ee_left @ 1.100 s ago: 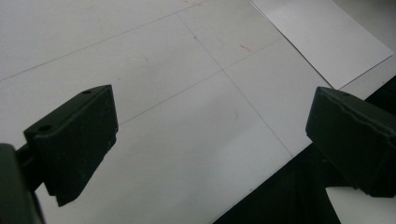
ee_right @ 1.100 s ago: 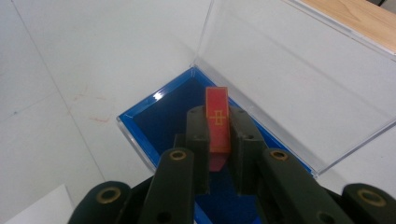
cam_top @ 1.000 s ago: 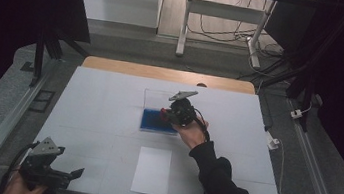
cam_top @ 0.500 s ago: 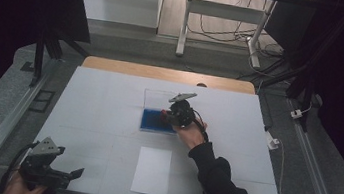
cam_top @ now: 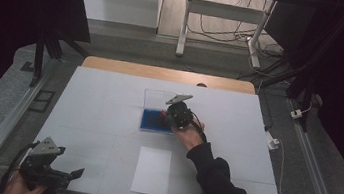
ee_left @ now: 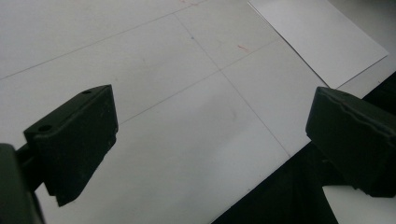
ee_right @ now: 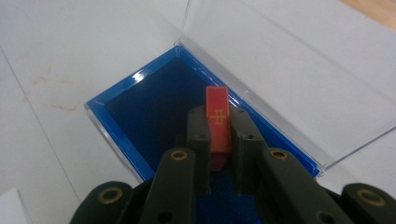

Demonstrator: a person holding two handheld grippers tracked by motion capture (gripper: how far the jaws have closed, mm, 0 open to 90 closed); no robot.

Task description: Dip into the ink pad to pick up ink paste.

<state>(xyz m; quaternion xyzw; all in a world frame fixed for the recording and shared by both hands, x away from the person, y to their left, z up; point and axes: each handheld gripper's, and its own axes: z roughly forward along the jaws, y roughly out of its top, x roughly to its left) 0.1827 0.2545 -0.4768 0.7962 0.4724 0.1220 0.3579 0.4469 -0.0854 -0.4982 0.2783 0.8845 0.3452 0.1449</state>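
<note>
At the near left corner of the white desk [cam_top: 104, 98], the left gripper [cam_top: 74, 174] hovers low in the person's left hand [cam_top: 22, 188], level and pointing right. In the left gripper view its jaws stand wide apart with nothing between them, above bare desk surface crossed by thin lines, the desk's near edge running under the right one. Just right of it, near the front edge, a blank sheet of white paper [cam_top: 152, 171] lies flat. Farther back, about mid-desk, sits a shallow blue-lined box [ee_right: 140, 112] with its clear hinged lid [ee_right: 280, 60] standing open at the far side. At the box's right end the right gripper [cam_top: 170, 117], carried by a dark-sleeved right arm [cam_top: 219, 184], points down into it. In the right gripper view its jaws are pressed tight on a small red card [ee_right: 218, 119] with a gold mark, held upright on edge over the box's dark blue floor, near the lid's hinge side.
</note>
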